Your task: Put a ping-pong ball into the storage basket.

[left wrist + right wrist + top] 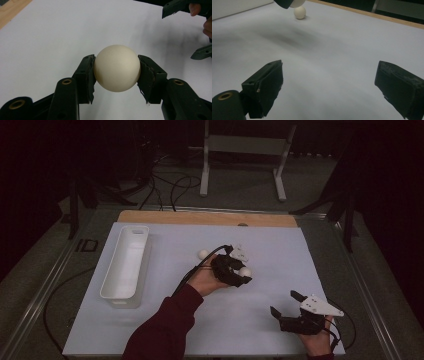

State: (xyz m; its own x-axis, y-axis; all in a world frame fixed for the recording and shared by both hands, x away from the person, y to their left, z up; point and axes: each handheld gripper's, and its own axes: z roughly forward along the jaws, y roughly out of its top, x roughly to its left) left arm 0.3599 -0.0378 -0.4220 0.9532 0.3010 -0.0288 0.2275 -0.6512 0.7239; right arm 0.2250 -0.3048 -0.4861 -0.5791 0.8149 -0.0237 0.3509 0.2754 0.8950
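Note:
A cream-white ball point(117, 68) sits squeezed between the two black pads of my left gripper point(117, 73), which is shut on it. In the high view that gripper point(243, 273) holds the ball point(245, 270) over the middle of the white sheet point(270, 260); its soft shadow falls on the sheet below. A second white ball point(203, 254) lies on the sheet just left of it, and the right gripper view catches this ball point(300, 12) far ahead. My right gripper point(286, 303) rests near the front right corner, open, with nothing between its jaws point(329, 85).
A long white tray point(125, 262) stands along the left side of the sheet. A wooden strip point(207, 217) borders the table's far edge. Cables trail from both grippers, and a metal stand point(244, 150) is on the floor beyond.

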